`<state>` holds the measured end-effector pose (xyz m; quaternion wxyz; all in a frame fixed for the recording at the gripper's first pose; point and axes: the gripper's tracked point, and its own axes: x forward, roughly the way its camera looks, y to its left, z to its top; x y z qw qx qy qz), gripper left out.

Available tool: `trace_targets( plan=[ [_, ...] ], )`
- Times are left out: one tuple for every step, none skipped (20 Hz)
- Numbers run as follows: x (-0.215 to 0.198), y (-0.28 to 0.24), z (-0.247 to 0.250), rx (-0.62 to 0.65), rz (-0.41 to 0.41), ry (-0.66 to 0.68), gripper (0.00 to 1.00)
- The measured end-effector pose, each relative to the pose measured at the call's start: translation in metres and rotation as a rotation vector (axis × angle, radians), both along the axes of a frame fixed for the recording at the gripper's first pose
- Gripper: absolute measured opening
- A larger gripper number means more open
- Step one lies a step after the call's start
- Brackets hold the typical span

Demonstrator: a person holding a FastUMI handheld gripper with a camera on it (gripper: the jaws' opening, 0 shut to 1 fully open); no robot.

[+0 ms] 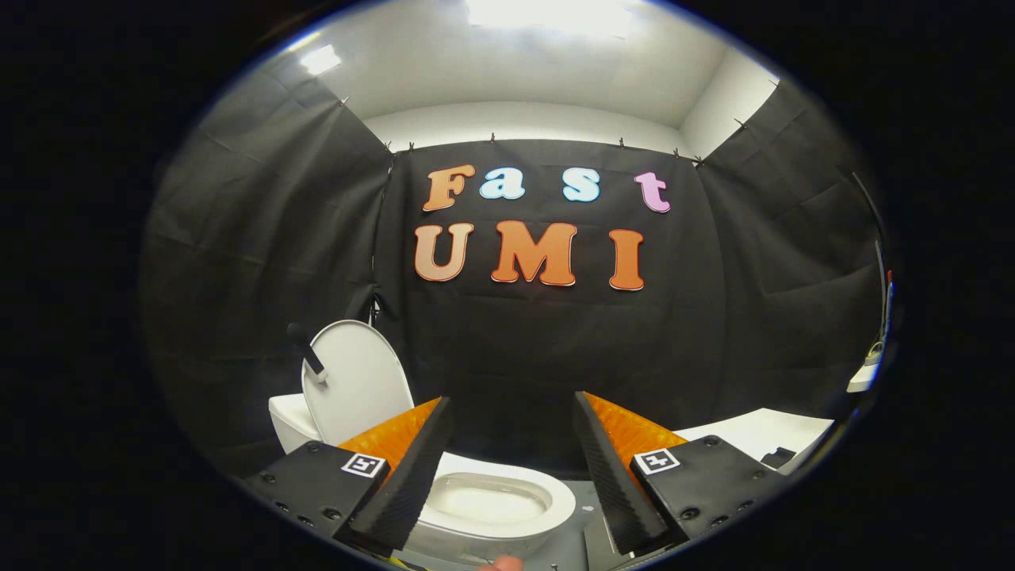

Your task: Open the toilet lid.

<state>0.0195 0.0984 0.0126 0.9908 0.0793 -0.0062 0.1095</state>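
Note:
A white toilet sits low ahead, its bowl and seat ring [507,500] showing between my two fingers. The white lid [357,385] stands upright behind the bowl, leaning back toward the tank [289,416], to the left of and beyond my left finger. A dark handle [305,349] sticks out from the lid's left edge. My gripper [515,476] hangs above the bowl with its fingers wide apart and nothing between them, so it is open. It touches neither lid nor seat.
Black cloth walls close the booth on three sides behind the toilet. A white surface [761,432] with a small dark object lies to the right beyond my right finger. A fingertip of a person [501,563] peeks in below the bowl.

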Motion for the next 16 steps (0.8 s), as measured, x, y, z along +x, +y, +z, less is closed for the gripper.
trace_targets(
  plan=[
    [0.0007, -0.001, -0.0003, 0.0, -0.003, 0.002, 0.98],
    [-0.0004, -0.0018, -0.0018, 0.0, -0.003, 0.005, 0.98],
    [-0.0006, -0.0014, -0.0019, -0.001, -0.002, 0.005, 0.98],
    [-0.0004, -0.0017, -0.0021, -0.002, -0.002, 0.006, 0.98],
    [0.0006, -0.0001, -0.0023, -0.002, -0.001, 0.007, 0.98],
    [-0.0006, 0.0003, -0.002, -0.002, 0.001, 0.006, 0.98],
    [0.0001, 0.0015, -0.0004, -0.001, 0.003, 0.005, 0.98],
    [0.0001, 0.0019, -0.0005, -0.001, 0.004, 0.004, 0.98],
    [-0.0002, 0.0016, -0.0021, -0.001, 0.003, 0.006, 0.98],
    [0.0, 0.0008, -0.0034, -0.001, 0.002, 0.009, 0.98],
    [0.0007, 0.0005, -0.0029, -0.002, 0.002, 0.011, 0.98],
    [0.001, 0.0009, -0.0034, -0.002, 0.002, 0.011, 0.98],
    [0.0009, -0.0001, -0.003, -0.001, 0.003, 0.011, 0.98],
    [0.0003, -0.0006, -0.0027, 0.0, 0.002, 0.009, 0.98],
    [0.0, -0.0011, -0.0019, 0.0, 0.0, 0.008, 0.98],
    [0.0005, -0.0019, -0.0021, 0.0, -0.001, 0.007, 0.98]
  ],
)
